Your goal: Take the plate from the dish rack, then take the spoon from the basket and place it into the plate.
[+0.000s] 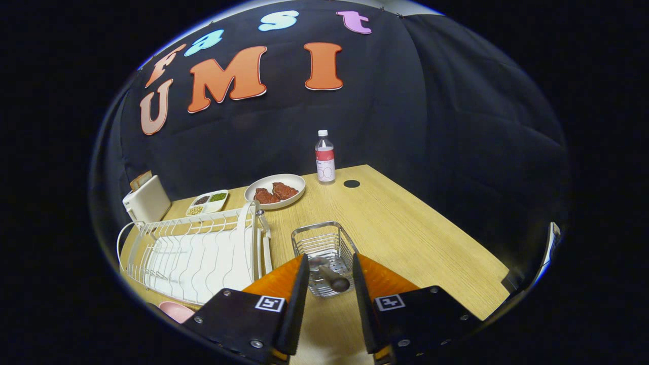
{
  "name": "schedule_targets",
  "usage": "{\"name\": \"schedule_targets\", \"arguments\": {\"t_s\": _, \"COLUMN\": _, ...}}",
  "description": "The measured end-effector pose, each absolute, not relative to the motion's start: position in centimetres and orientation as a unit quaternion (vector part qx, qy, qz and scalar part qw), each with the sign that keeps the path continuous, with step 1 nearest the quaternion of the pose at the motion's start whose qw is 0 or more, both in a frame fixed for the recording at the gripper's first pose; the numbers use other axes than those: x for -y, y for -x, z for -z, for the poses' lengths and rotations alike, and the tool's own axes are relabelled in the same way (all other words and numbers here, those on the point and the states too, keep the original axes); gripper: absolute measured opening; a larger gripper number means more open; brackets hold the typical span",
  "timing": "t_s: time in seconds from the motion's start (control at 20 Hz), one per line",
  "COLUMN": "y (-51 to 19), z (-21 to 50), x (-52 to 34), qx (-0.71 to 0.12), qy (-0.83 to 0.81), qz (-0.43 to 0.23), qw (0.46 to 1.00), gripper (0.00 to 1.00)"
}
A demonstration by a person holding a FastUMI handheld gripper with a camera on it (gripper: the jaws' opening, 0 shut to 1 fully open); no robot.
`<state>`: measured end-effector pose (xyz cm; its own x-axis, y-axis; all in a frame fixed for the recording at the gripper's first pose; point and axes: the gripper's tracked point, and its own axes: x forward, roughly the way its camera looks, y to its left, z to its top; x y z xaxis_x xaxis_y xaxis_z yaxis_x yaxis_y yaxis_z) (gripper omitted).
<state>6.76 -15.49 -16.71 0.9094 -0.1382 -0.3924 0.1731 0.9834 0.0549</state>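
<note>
Spoon (328, 274) lies in the wire basket (324, 243), its handle pointing back toward the gripper (329, 266), whose fingers stand apart on either side of it without touching. Left of the basket sits the white dish rack (197, 251), with a pink plate (176, 311) at its near corner on the bench (405, 228). Beyond the basket are a plate of meat (275, 191), a sectioned tray (207, 202) and a bottle (325, 158).
</note>
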Motion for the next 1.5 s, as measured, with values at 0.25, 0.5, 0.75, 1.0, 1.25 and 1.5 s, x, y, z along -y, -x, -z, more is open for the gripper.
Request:
{"name": "schedule_targets", "arguments": {"t_s": 0.25, "y": -7.2, "z": 16.5, "x": 14.6, "qx": -0.202, "qy": -0.057, "qz": 0.051, "qw": 0.976, "gripper": 0.15}}
{"name": "schedule_targets", "arguments": {"t_s": 0.5, "y": -6.4, "z": 14.0, "x": 14.2, "qx": -0.182, "qy": -0.046, "qz": 0.038, "qw": 0.981, "gripper": 0.09}}
{"name": "schedule_targets", "arguments": {"t_s": 0.75, "y": -5.0, "z": 10.8, "x": 15.2, "qx": -0.154, "qy": -0.041, "qz": 0.057, "qw": 0.986, "gripper": 0.08}}
{"name": "schedule_targets", "arguments": {"t_s": 1.0, "y": -2.2, "z": 7.1, "x": 15.0, "qx": -0.126, "qy": -0.037, "qz": 0.063, "qw": 0.989, "gripper": 0.08}}
{"name": "schedule_targets", "arguments": {"t_s": 1.25, "y": 1.7, "z": 5.3, "x": 12.0, "qx": -0.116, "qy": -0.039, "qz": 0.041, "qw": 0.992, "gripper": 0.08}}
{"name": "schedule_targets", "arguments": {"t_s": 1.5, "y": 5.7, "z": 6.0, "x": 7.2, "qx": -0.118, "qy": -0.02, "qz": 0.002, "qw": 0.993, "gripper": 0.08}}
